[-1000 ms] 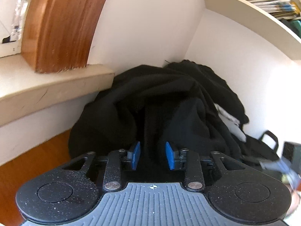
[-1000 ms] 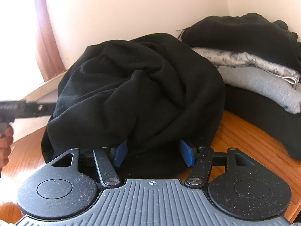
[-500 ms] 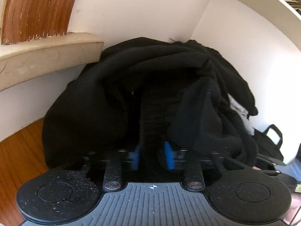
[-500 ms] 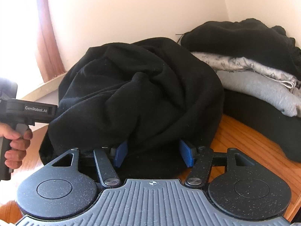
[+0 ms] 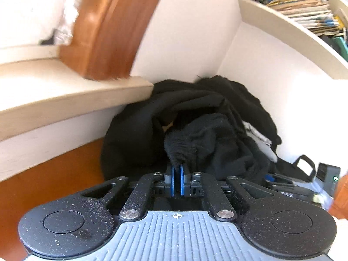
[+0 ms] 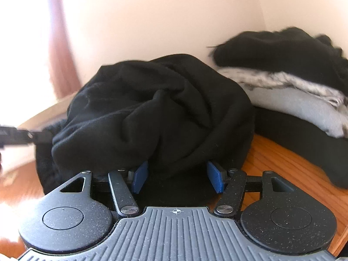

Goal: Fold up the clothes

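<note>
Left gripper (image 5: 178, 175) level and low over the wooden table (image 5: 50, 178), pointed into the corner under the pale window ledge (image 5: 71, 93), blue pads pressed nearly together on a ribbed bunch of the crumpled black garment (image 5: 191, 128); pinched fabric pulled toward the camera in a small peak. Garment heaped on the table against the wall corner, rumpled, not folded. Right gripper (image 6: 178, 177) also low and level, facing the same black garment (image 6: 156, 111) from the other side, blue pads (image 6: 140, 174) spread wide apart with a drooping fold of cloth hanging between them but not clamped; whether either pad touches the cloth not clear. Dark body of the left gripper entering blurred at the left edge of the right wrist view, beside the garment's edge. Stack of folded clothes (image 6: 289, 87) just to the right of the heap, black on top, grey and patterned layers beneath, against the wall. Shelf with books (image 5: 304, 10) high on the right wall. Black bag handle (image 5: 304, 163) beyond the garment on the right.
</note>
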`<action>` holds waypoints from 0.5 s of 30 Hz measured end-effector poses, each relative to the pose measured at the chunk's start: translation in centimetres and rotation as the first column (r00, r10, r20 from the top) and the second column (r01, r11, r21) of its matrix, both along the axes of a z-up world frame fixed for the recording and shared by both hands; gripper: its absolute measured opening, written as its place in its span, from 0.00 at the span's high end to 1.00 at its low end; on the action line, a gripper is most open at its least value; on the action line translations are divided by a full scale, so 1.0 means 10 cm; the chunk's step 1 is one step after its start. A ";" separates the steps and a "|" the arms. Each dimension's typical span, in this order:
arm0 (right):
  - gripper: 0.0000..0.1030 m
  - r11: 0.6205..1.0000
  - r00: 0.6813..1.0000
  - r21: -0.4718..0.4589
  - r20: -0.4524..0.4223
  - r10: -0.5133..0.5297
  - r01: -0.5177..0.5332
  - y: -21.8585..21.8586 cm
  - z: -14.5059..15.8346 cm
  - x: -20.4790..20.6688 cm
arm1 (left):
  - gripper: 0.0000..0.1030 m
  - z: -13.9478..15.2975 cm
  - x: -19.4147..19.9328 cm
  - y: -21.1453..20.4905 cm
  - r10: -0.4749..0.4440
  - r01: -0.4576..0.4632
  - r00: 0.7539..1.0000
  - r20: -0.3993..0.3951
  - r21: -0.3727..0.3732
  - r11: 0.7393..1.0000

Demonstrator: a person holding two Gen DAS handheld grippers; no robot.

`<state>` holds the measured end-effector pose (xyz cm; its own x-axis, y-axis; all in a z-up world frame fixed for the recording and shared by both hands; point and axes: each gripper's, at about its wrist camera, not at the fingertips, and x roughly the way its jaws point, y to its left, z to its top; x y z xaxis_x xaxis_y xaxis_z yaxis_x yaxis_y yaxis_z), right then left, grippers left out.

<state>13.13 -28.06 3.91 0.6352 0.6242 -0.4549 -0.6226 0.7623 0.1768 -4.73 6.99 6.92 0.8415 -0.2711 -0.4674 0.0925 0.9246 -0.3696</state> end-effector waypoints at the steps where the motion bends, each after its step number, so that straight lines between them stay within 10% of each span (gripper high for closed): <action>1: 0.42 0.999 1.000 -0.034 0.015 0.001 -0.001 0.05 0.02 -0.03 | 0.95 0.02 -0.08 0.05 0.001 -0.001 1.000 0.005 -0.004 1.000; 15: 0.42 0.993 0.990 -0.086 0.103 0.095 -0.086 0.53 0.84 -0.23 | 0.95 -0.14 -1.11 0.38 0.042 -0.041 0.999 0.031 -0.016 0.999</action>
<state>10.87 -22.79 12.34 0.6256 0.6453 -0.4384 -0.7016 0.7111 0.0456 -15.88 10.79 5.53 0.8664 -0.2424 -0.4365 0.0658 0.9221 -0.3814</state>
